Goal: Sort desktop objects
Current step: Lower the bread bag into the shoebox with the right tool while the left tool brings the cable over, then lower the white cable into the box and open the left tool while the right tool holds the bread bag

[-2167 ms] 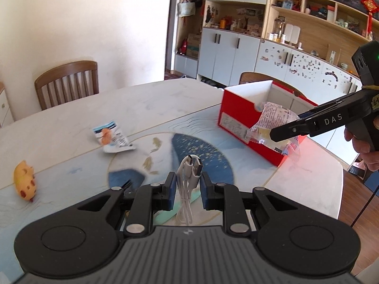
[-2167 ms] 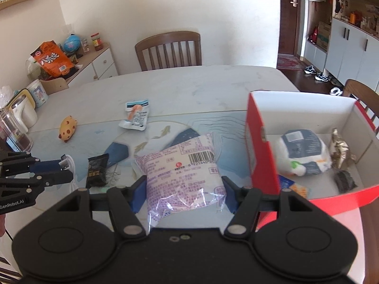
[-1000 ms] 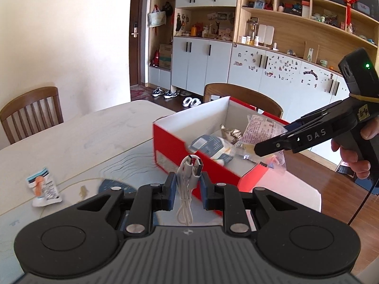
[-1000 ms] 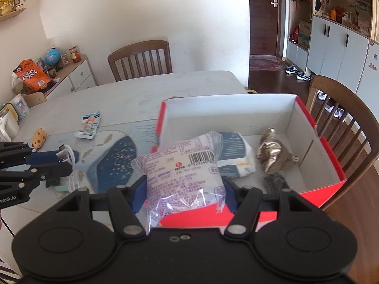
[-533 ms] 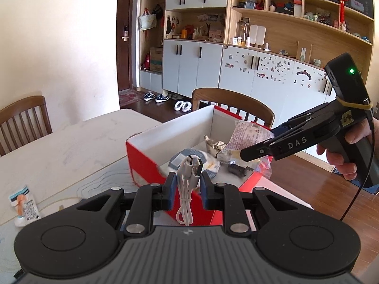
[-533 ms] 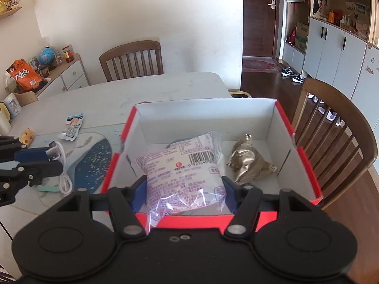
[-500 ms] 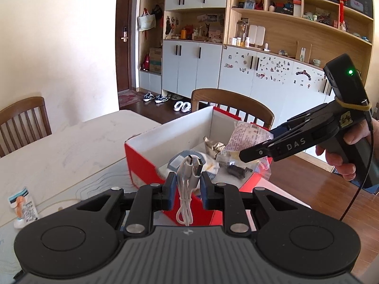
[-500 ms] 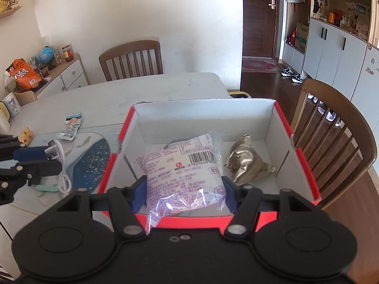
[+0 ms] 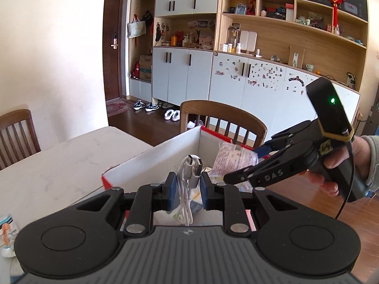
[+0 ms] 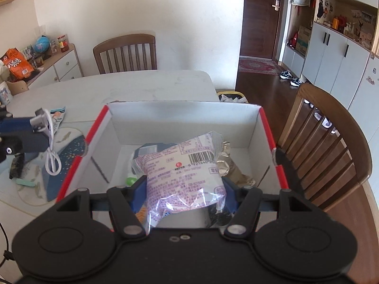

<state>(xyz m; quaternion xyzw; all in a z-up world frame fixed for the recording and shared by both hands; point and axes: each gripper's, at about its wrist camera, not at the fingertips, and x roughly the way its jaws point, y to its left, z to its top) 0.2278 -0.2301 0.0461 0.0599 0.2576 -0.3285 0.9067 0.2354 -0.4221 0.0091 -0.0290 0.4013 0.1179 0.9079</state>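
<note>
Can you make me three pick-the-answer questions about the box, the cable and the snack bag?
1. Where is the snack bag?
A. On a chair
B. Held above the box
C. On the floor

2. What colour is the cable?
A. White
B. Green
C. Black

3. What is the left gripper doing?
A. Standing wide open
B. Resting flat on the table
C. Clamped shut on the cable

Answers: 1 B, the right gripper grips the bag over the open box. 2 A, the looped cord and its plug end look white. 3 C, both pads press on the cable bundle.
</note>
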